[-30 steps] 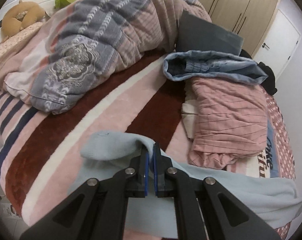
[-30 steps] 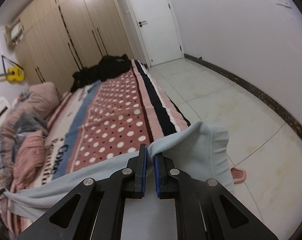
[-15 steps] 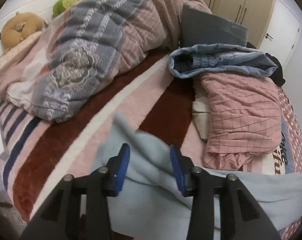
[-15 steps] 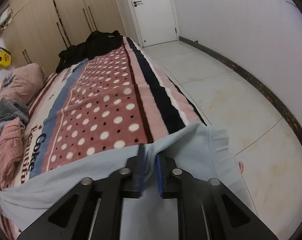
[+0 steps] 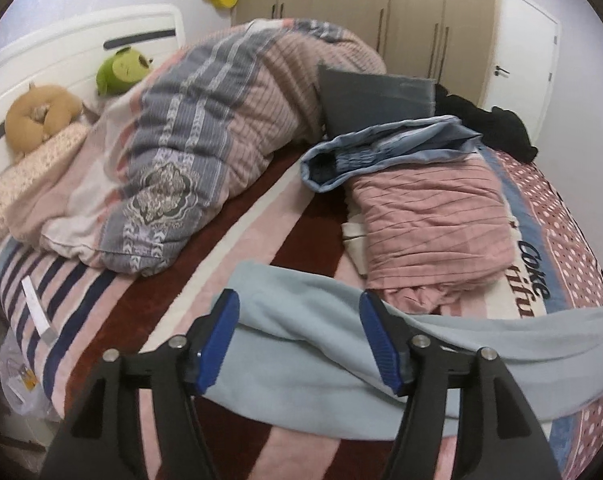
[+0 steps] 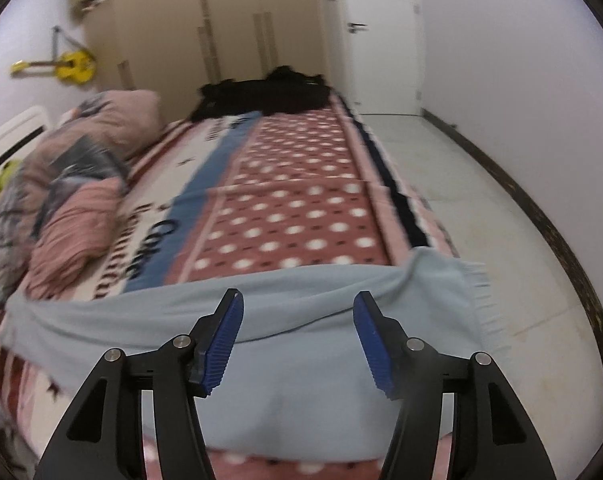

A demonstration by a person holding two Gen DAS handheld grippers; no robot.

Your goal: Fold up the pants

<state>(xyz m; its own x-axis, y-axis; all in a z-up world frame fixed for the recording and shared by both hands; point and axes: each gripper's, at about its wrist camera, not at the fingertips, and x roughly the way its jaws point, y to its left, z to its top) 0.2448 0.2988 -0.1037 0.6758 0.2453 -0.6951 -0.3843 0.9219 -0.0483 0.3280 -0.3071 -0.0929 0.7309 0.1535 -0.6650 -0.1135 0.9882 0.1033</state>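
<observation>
Light blue pants [image 5: 301, 344] lie stretched across the near edge of the bed, seen again in the right wrist view as a long band [image 6: 301, 312] with a frayed end hanging over the bed's right side. My left gripper [image 5: 297, 340] hovers over one end of them, its jaws opening, blue pads apart and not pressing the cloth. Over the other end, my right gripper [image 6: 297, 340] is opening too, with the fabric lying loose below the gap between its pads.
A rolled striped duvet [image 5: 205, 136], a pink folded garment [image 5: 433, 220], a blue denim piece [image 5: 381, 152] and a grey pillow [image 5: 373, 100] crowd the bed. Black clothes [image 6: 269, 92] lie at the far end. White tiled floor [image 6: 481, 208] runs along the bed's right side.
Both grippers were shut on the pants' edge a second ago and have let go. Their jaws have spread and both have pulled back from the cloth, which now lies flat on the bed.
</observation>
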